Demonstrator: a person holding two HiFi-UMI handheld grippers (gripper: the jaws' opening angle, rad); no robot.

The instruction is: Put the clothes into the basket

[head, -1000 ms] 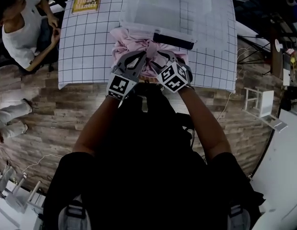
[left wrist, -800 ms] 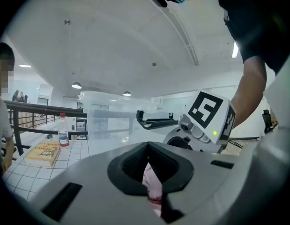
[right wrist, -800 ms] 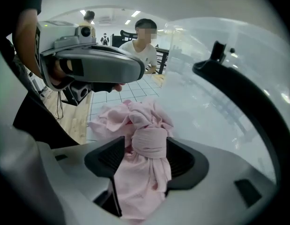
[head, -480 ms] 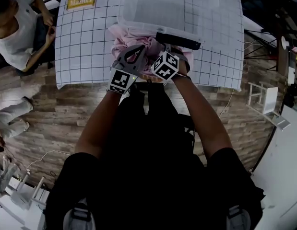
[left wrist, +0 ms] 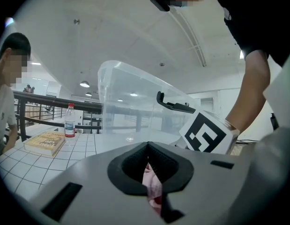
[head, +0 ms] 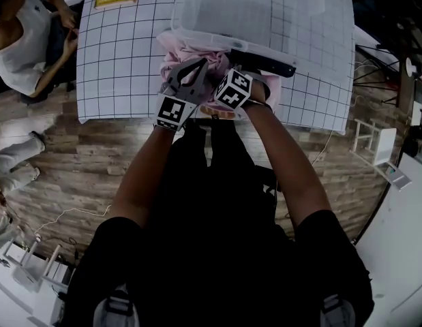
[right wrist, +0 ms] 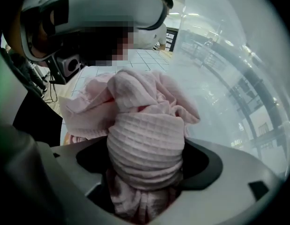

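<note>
A sliver of the pink waffle-knit garment (right wrist: 145,125) is pinched in the closed jaws of the left gripper (left wrist: 148,170). The right gripper's (right wrist: 145,182) jaws are being opened, with a bunched fold of the same garment between them. The garment is heaped at the near edge of the gridded table (head: 115,67), just beside the near wall of the clear plastic basket (head: 224,12).

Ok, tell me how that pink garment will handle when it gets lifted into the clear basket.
Probably floppy: the pink garment bunches and folds between the right gripper's opening jaws. Likely light, since the left gripper holds it by a thin pinch of cloth. Its waffle knit looks grippy, not slippery, though loose ends may snag the clear basket's rim.
</note>
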